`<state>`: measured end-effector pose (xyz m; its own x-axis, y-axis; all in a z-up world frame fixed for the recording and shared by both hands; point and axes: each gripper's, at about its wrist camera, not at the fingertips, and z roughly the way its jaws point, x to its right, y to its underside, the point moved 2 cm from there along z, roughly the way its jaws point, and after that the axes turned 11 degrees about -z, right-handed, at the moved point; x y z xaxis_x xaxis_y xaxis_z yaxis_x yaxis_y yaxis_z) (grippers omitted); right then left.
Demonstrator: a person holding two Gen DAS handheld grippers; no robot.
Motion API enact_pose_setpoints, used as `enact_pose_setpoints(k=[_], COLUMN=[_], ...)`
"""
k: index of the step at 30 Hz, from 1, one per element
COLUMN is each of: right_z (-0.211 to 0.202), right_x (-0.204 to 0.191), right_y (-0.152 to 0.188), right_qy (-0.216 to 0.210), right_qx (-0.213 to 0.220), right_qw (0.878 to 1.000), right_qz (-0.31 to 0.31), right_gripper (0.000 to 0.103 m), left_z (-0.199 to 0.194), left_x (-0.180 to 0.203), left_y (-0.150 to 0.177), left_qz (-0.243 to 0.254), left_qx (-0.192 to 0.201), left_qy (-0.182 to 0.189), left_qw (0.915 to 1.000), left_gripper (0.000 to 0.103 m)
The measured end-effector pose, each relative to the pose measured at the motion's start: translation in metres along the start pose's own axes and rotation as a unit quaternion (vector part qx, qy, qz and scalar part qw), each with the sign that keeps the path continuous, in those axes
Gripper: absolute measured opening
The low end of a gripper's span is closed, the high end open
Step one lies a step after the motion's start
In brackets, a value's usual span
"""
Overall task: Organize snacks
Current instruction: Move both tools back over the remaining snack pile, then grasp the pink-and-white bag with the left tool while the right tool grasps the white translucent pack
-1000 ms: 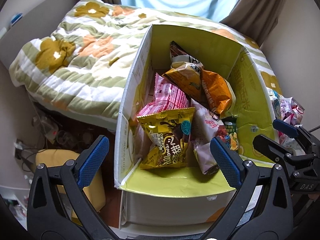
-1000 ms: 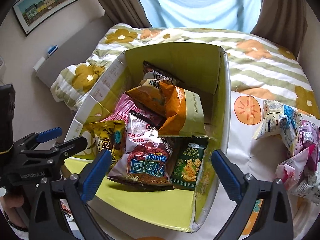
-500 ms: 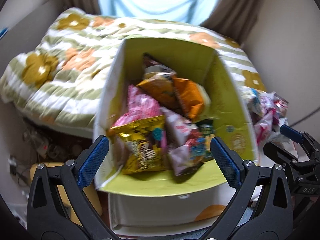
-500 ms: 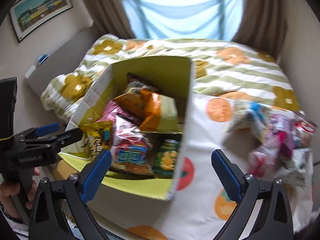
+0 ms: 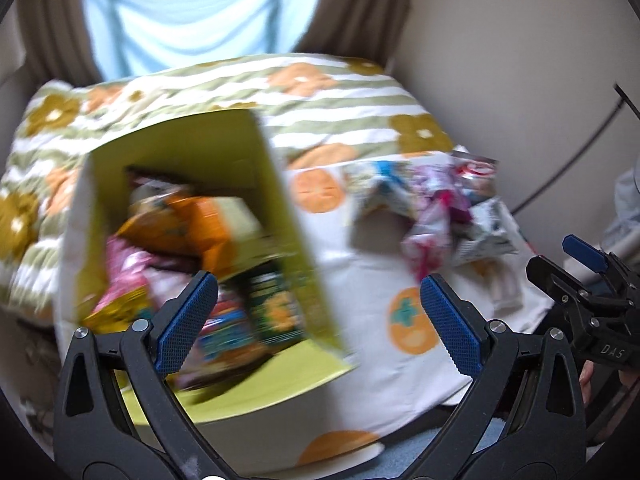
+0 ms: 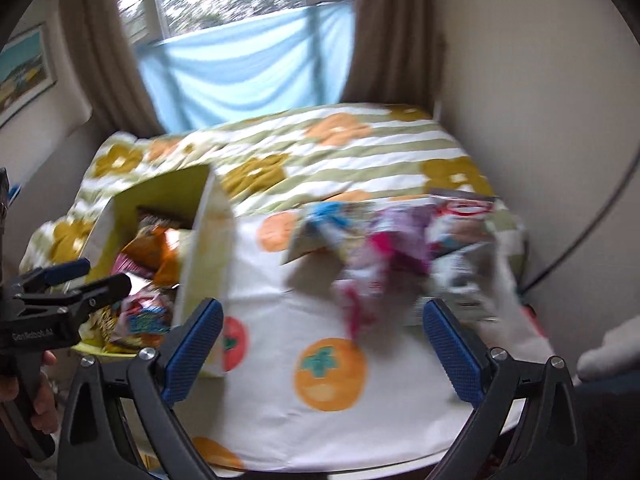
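A yellow-green cardboard box (image 5: pixel 200 152) holds several snack bags, among them an orange bag (image 5: pixel 188 224) and a dark green packet (image 5: pixel 272 304). The same box (image 6: pixel 200 248) sits at the left in the right wrist view. A pile of loose snack bags (image 5: pixel 436 208) lies on the white cloth to the right of the box, also seen as the snack pile (image 6: pixel 400 248). My left gripper (image 5: pixel 318 320) is open and empty, over the box's right wall. My right gripper (image 6: pixel 320 344) is open and empty, short of the pile. Both views are blurred.
A white cloth with orange fruit prints (image 6: pixel 328 376) covers the low table. Behind it lies a striped floral quilt (image 6: pixel 360 148) on a bed. A wall (image 5: pixel 520 60) stands close on the right, with a dark cable (image 6: pixel 592 216) along it. Curtains and a window are at the back.
Both views have swung to the right, away from the box and toward the loose snack pile. Both grippers stay open and empty.
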<state>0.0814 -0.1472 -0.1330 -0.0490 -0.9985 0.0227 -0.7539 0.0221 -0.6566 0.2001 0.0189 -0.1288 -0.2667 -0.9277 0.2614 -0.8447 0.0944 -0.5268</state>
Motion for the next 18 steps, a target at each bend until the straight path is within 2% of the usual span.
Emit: enact_pose_setpoints(k=[6,11,18], right_z=[-0.007,0.006,0.04], right_x=[0.063,0.115,0.155], right_y=[0.015,0.035,0.068], right_qy=[0.041,0.061,0.058], right_qx=[-0.016,-0.051,-0.097], right_qw=[0.999,0.994,0.989], right_qz=[0.025,0.07,0.099], right_gripper=[0.1,0.1,0.1], left_z=[0.044,0.081,0.138], left_x=[0.073,0.111,0.14], left_y=[0.001,0.004,0.003], left_qz=[0.039,0.048,0.078], left_qx=[-0.038,-0.075,-0.116], left_qy=[0.021,0.027,-0.001], left_qw=[0.9983,0.9957,0.9901], left_gripper=[0.101,0.1,0.1])
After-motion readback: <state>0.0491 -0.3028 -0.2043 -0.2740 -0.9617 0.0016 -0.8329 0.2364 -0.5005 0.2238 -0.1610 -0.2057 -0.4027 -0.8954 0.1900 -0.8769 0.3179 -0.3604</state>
